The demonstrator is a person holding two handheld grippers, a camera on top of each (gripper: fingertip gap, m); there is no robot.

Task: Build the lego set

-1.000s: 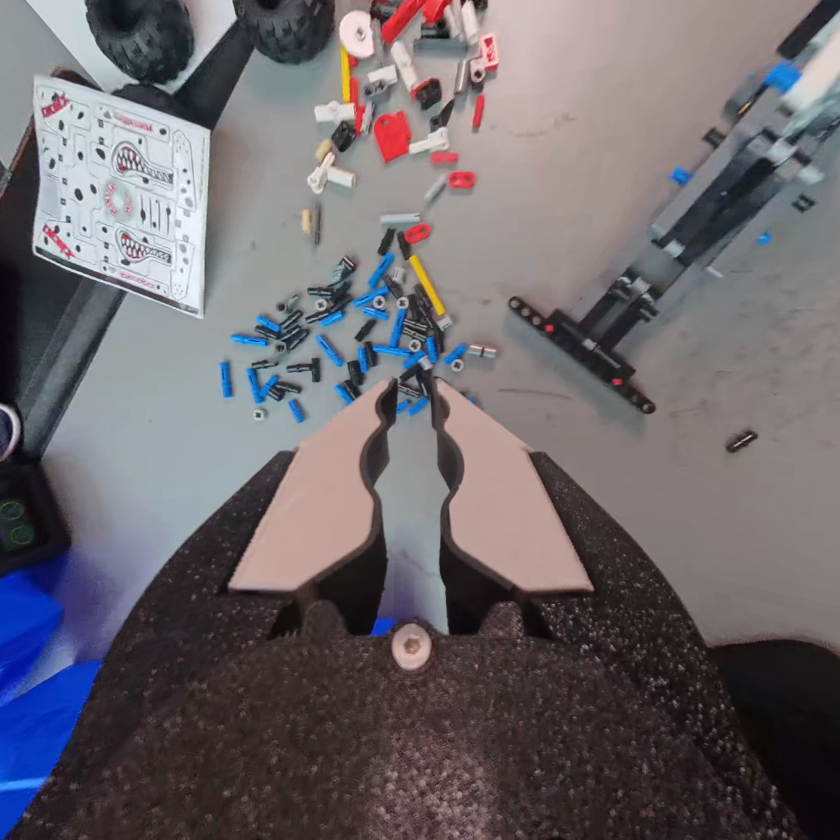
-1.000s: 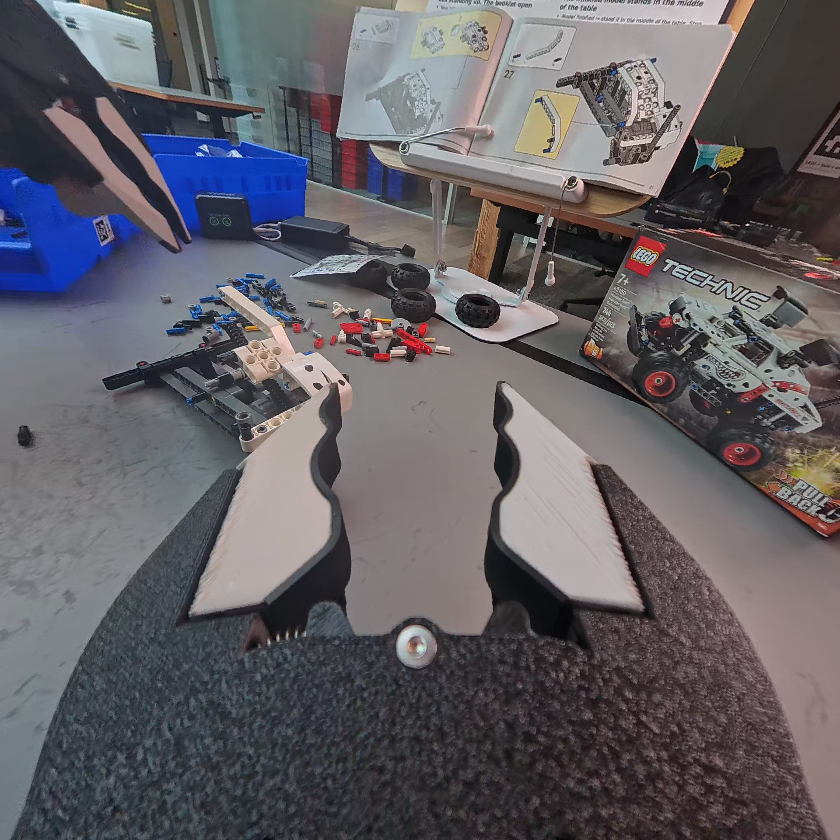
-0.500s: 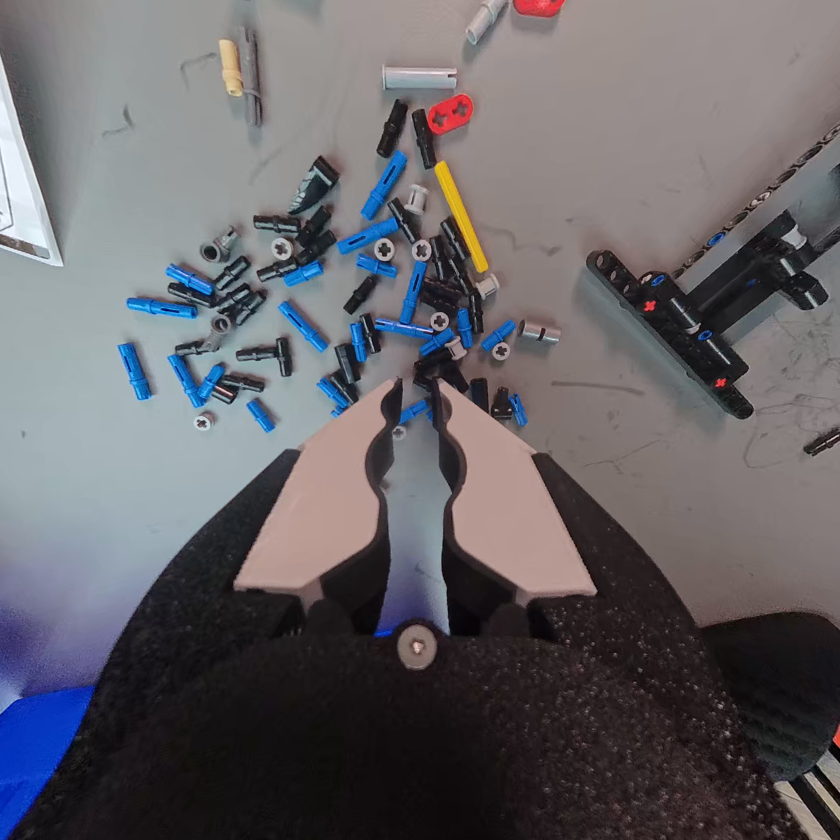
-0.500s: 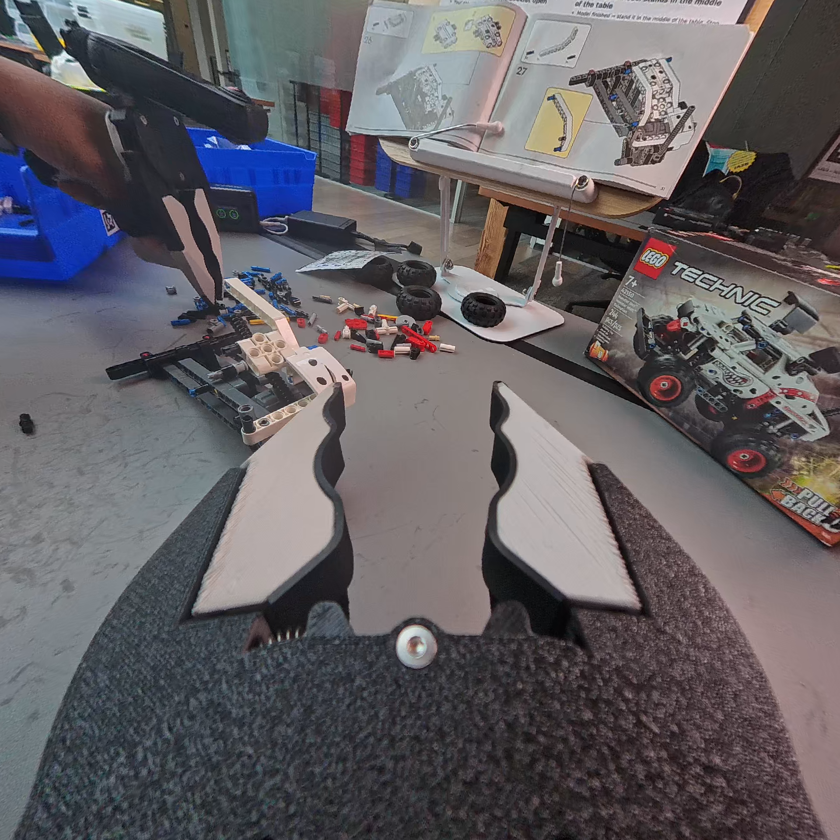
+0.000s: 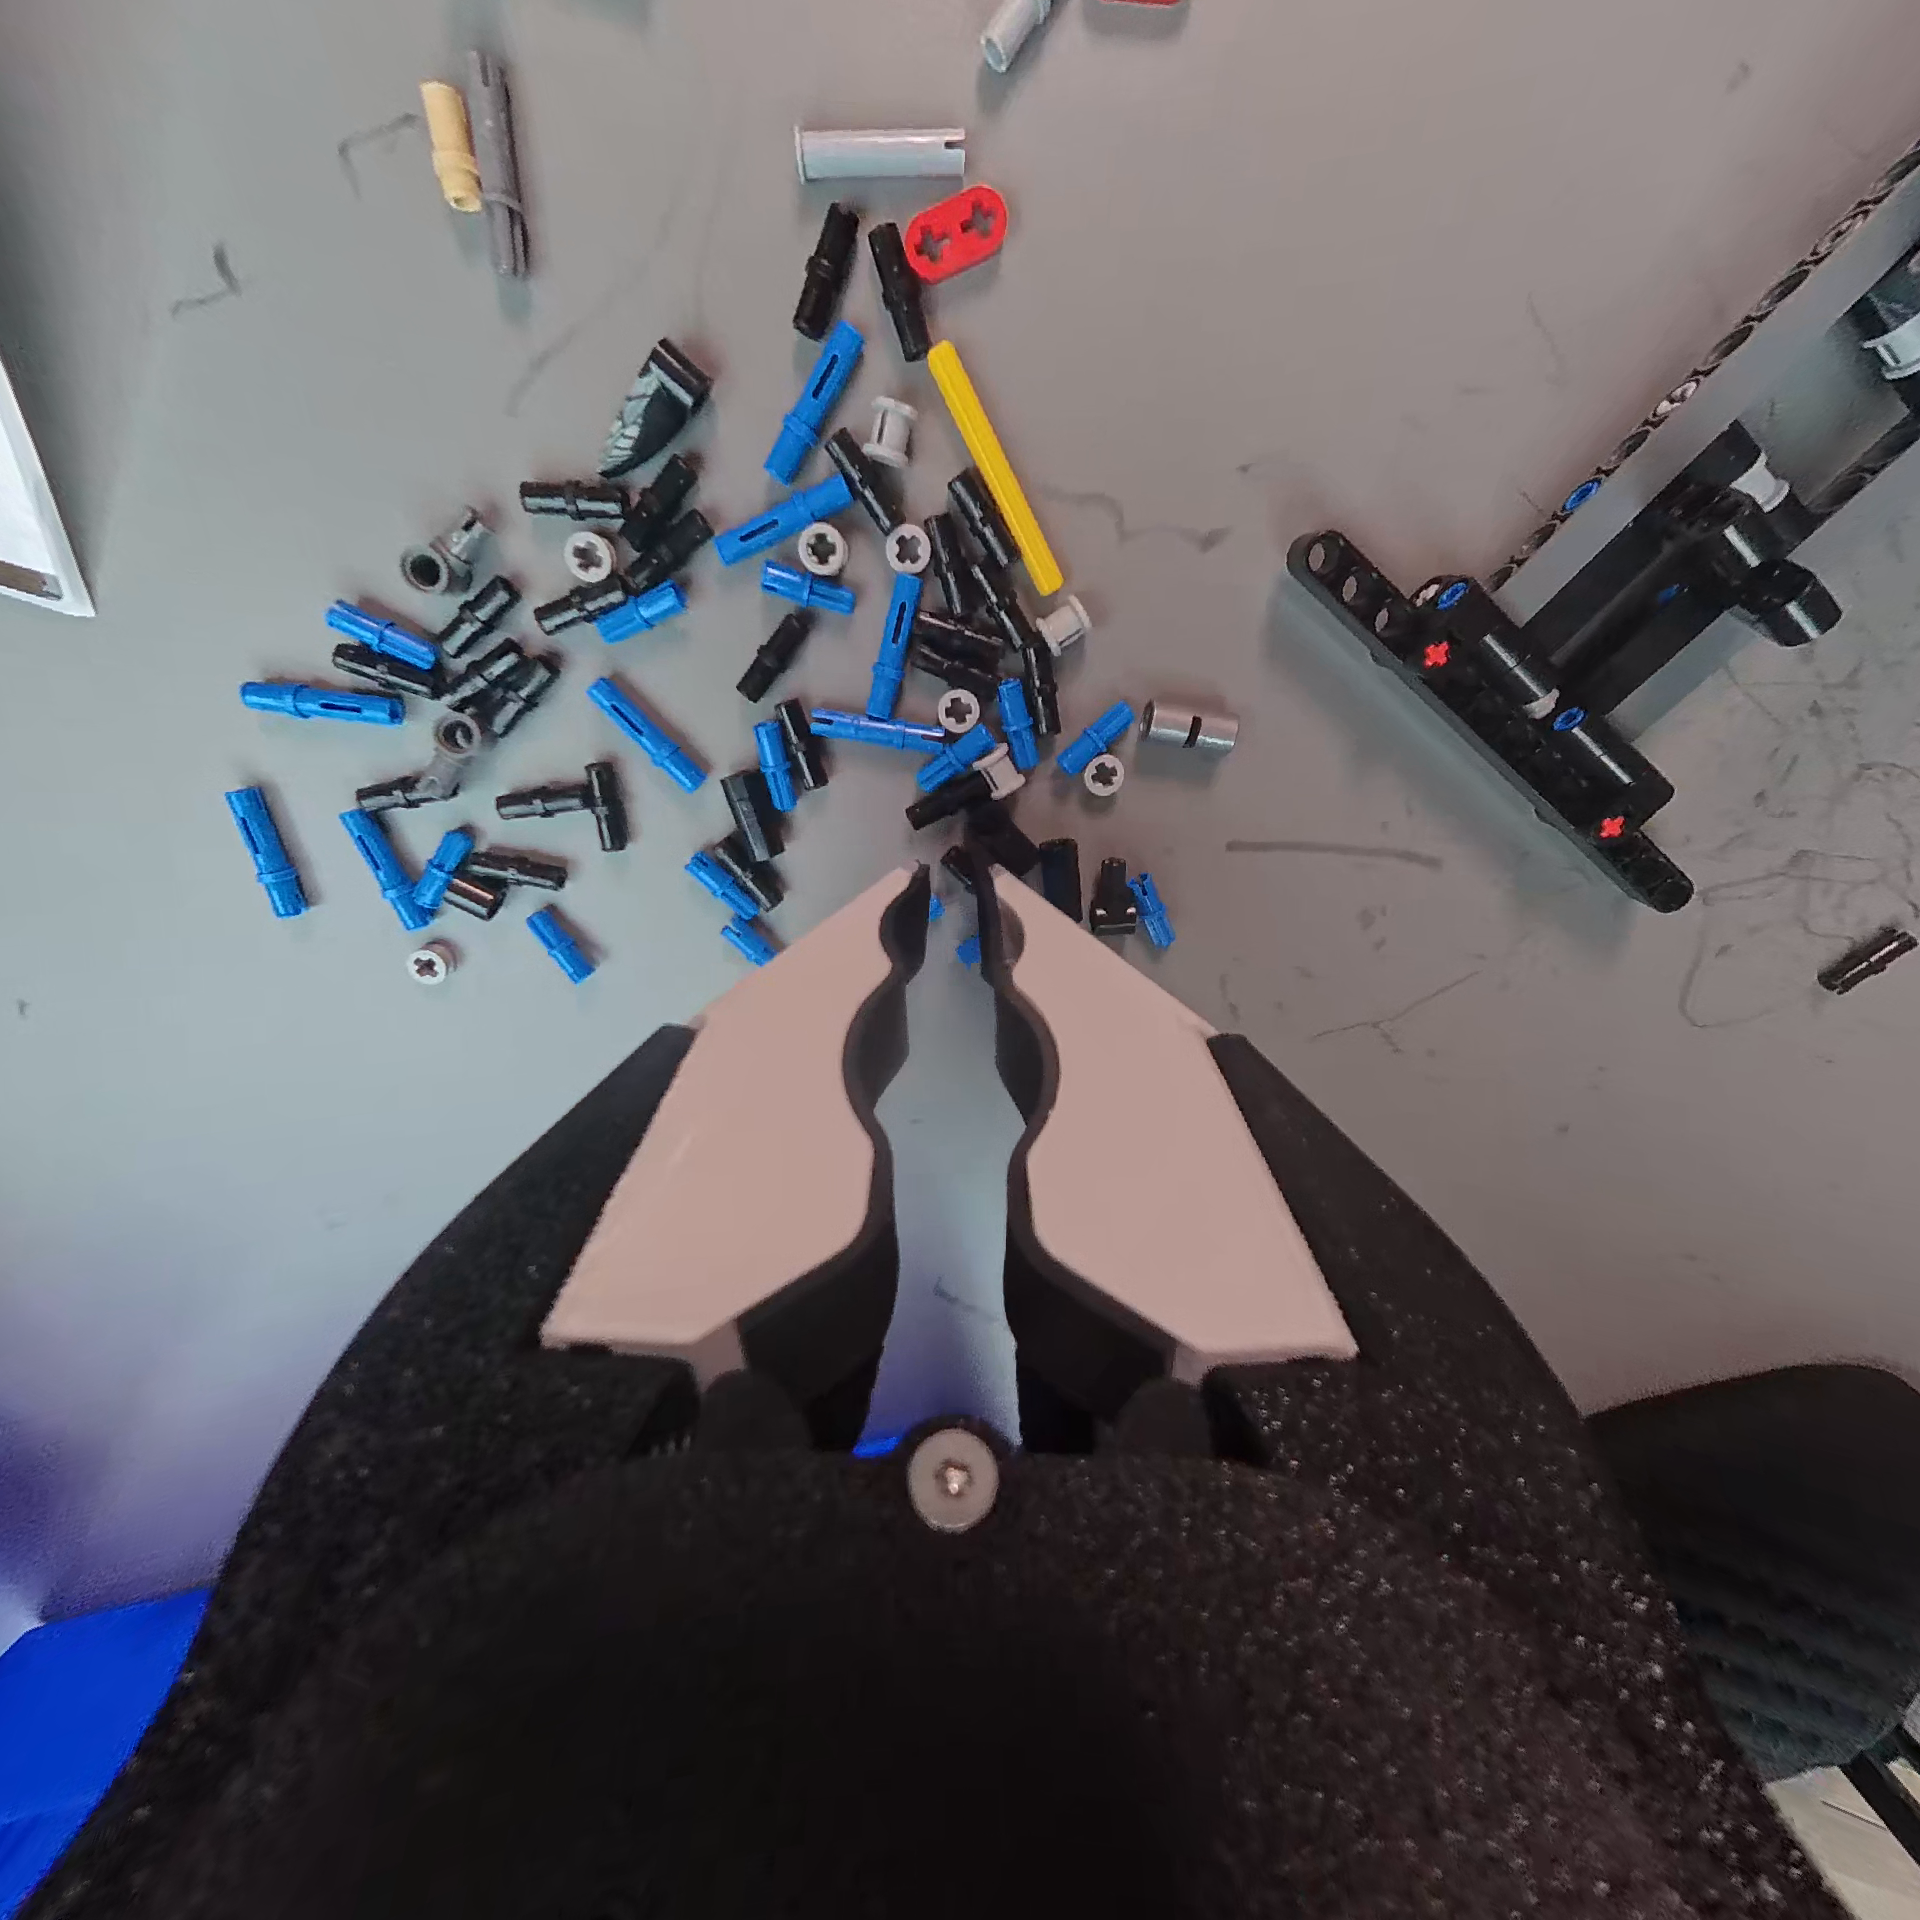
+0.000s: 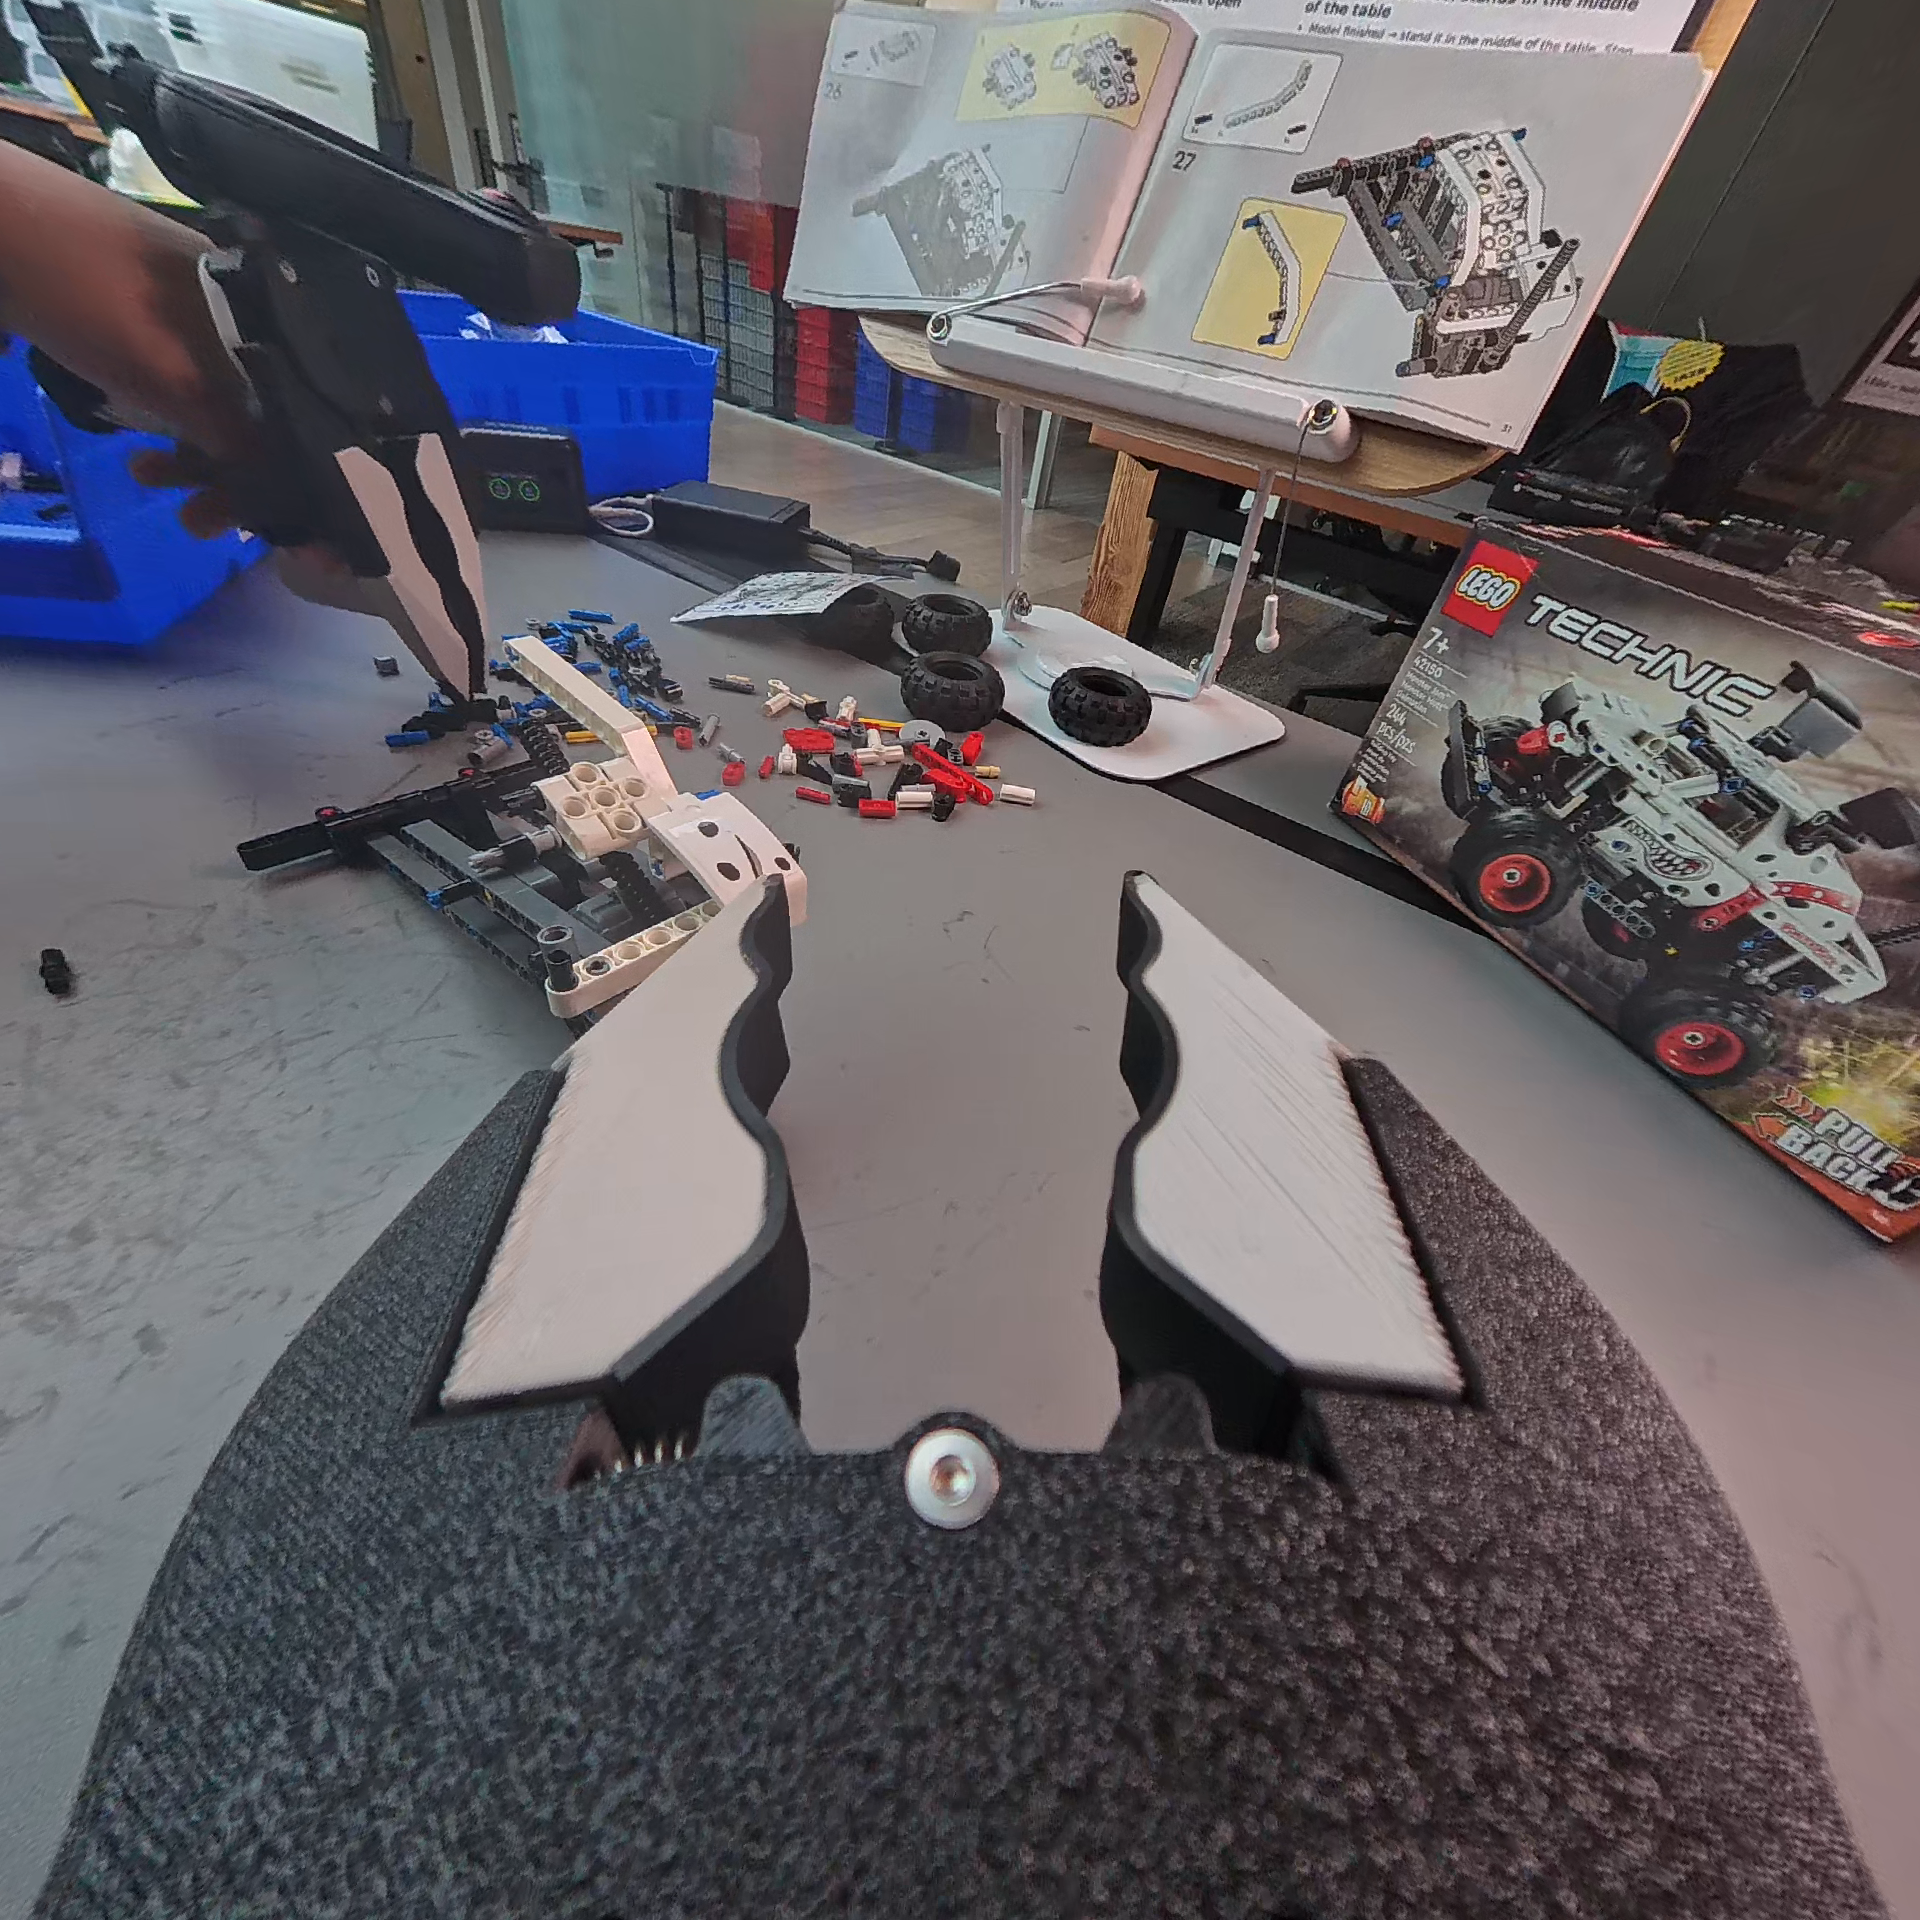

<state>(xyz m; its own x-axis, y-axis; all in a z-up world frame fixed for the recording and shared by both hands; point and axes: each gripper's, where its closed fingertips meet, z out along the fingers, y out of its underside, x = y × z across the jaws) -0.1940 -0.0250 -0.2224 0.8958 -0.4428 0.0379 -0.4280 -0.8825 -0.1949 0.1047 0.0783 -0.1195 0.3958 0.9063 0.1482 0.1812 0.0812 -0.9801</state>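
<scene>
Both grippers share one build: the left gripper [image 5: 951,883] and the right gripper [image 6: 951,904] each have a rough, speckled black housing with a silver screw centred at its front edge. From each housing spring two pale wedge-shaped fingers [image 6: 1247,1122] edged with wavy black inner pads.

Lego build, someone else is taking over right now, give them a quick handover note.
Left gripper: tips down in the pile of blue and black pins, jaws nearly closed around a small piece; grasp unconfirmed.
Right gripper: open, empty, above bare table.
Partly built chassis lies left of it; three tyres and the open instruction booklet behind.
Left: pick the pin, continue assembly, fit wheels.
</scene>
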